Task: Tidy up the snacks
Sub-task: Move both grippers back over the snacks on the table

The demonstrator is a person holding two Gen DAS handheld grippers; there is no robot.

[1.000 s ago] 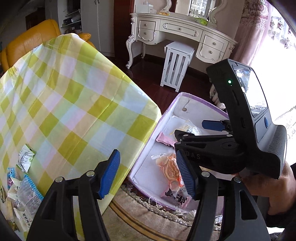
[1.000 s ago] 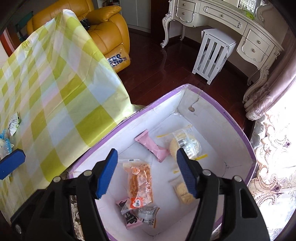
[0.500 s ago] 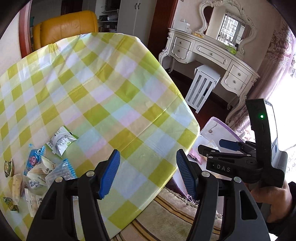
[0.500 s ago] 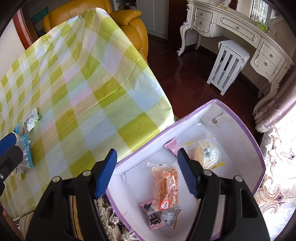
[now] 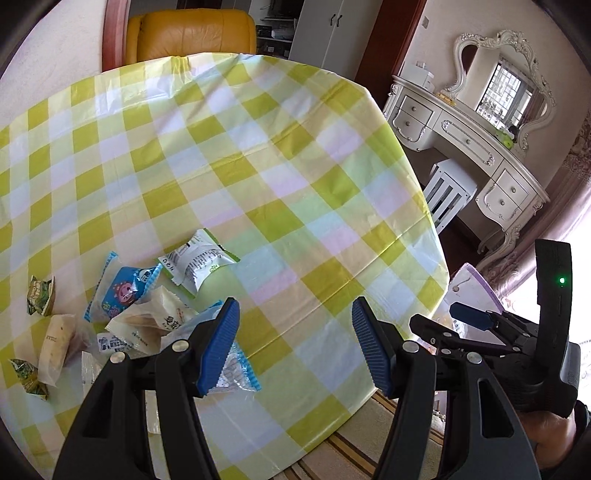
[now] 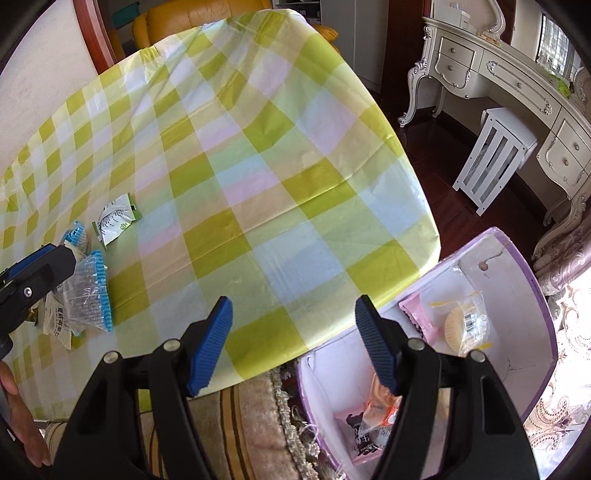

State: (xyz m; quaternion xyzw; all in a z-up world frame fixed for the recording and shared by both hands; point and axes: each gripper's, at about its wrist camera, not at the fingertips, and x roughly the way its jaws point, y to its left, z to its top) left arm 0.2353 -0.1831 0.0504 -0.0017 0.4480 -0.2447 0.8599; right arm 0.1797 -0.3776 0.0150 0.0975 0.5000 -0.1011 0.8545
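Observation:
A pile of snack packets (image 5: 122,317) lies at the near left of the checked table (image 5: 280,155). A white-green packet (image 5: 195,262) and a clear packet with blue edges (image 5: 236,373) lie at its right side. My left gripper (image 5: 293,349) is open and empty above the table, just right of the pile. My right gripper (image 6: 293,345) is open and empty over the table's edge. The white box with a purple rim (image 6: 532,280) stands on the floor at the right and holds several snacks, among them a pink packet (image 6: 417,317) and a round cake (image 6: 461,325).
A white dressing table (image 5: 476,147) and a white stool (image 5: 447,192) stand at the back right. A yellow armchair (image 5: 192,33) is behind the table. A striped rug (image 6: 243,432) lies under the table edge and the box.
Both grippers have swung left, away from the box and toward the table. The snack pile has come into the left wrist view. Both stay open and empty.

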